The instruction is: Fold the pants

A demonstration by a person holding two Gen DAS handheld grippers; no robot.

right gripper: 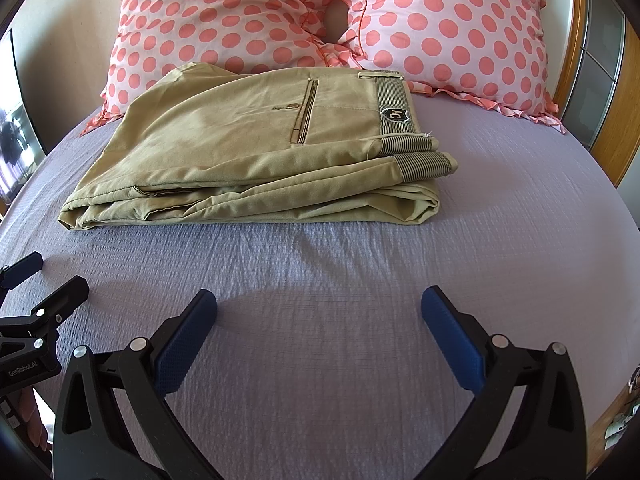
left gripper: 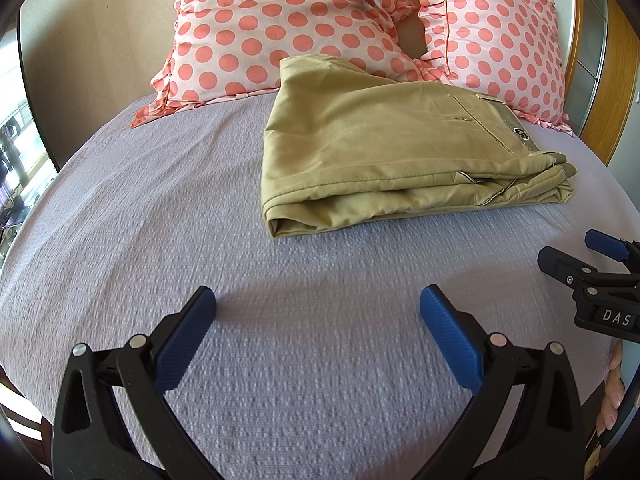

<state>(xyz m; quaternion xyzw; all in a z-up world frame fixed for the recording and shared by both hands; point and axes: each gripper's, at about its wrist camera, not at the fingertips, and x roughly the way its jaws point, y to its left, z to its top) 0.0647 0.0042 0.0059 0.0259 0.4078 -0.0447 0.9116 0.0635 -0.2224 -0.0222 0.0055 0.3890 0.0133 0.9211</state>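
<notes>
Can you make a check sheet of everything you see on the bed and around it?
Surface: lilac bedspread, lightly wrinkled.
Job's things: khaki pants folded into a flat stack, far edge against the pillows.
Clutter: two pink polka-dot pillows at the head.
Grippers: left hand-held gripper open, holding nothing; right hand-held gripper open, holding nothing; both short of the pants.
Cables: nothing seen.
Surroundings: wooden headboard on the right, pale wall behind.

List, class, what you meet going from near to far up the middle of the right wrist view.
right gripper with open jaws → lilac bedspread → folded khaki pants → polka-dot pillows
</notes>
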